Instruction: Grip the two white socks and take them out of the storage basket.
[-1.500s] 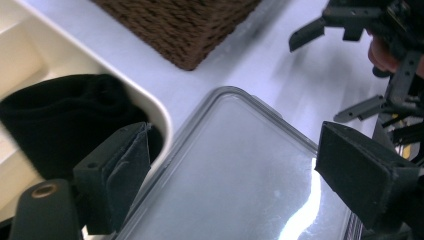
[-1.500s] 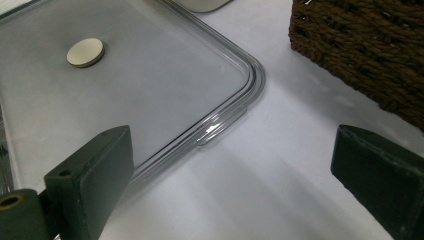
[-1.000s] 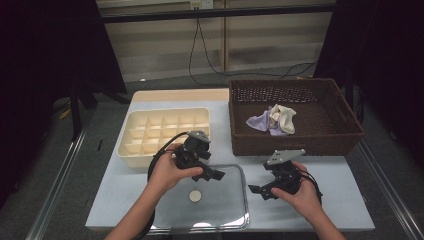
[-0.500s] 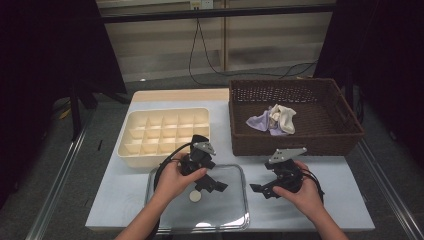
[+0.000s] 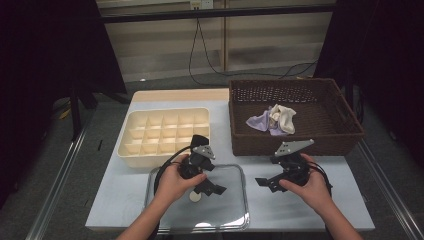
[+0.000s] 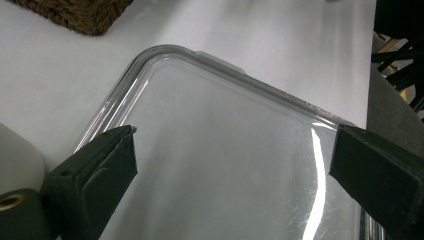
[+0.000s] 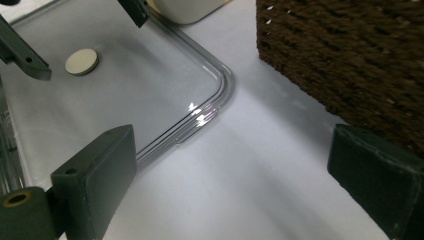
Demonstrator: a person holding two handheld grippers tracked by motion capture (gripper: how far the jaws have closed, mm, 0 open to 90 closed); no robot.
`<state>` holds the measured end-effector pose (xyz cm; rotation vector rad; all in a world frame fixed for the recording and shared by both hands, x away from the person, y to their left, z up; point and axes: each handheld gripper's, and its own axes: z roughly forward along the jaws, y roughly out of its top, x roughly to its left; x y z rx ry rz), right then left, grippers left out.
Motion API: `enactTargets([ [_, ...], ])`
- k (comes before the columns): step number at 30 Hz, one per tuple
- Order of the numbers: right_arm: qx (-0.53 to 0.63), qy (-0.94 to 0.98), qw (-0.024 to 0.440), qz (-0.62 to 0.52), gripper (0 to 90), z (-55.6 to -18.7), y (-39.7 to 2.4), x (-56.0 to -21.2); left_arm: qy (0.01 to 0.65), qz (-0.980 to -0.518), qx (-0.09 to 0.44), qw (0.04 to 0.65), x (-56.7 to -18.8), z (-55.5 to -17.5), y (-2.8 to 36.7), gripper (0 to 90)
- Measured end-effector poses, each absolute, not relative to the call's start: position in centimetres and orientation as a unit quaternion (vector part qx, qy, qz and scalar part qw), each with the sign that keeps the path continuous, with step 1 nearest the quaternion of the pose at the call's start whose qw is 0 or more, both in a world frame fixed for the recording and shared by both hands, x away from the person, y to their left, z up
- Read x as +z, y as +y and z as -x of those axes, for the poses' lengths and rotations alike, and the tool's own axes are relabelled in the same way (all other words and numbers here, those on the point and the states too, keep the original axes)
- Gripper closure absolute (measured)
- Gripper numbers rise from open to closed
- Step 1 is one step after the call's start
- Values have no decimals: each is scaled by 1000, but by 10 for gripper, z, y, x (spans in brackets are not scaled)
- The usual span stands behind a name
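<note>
The clear lid [image 5: 200, 200] lies flat on the bench, directly under the left gripper [image 5: 212, 188], jaws spread wide, empty; the right gripper [image 5: 264, 183], likewise open, is held just beside its right edge.

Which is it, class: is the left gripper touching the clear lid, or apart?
Cannot tell: in the left gripper view, the left gripper has open jaws over the clear lid.

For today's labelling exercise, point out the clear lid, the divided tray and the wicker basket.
clear lid [image 5: 227, 207], high view, bare flat panel.
divided tray [image 5: 131, 152], high view, front wall.
wicker basket [image 5: 260, 145], high view, front wall.
</note>
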<state>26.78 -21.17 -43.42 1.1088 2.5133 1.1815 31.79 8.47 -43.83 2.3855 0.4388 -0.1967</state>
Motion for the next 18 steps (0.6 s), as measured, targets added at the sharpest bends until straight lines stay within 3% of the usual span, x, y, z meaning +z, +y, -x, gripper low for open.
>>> enactTargets([
  [18,377,846,73,-370,55,-281,-227,-403,183,-909,-101,361,-441,-318,85,36],
])
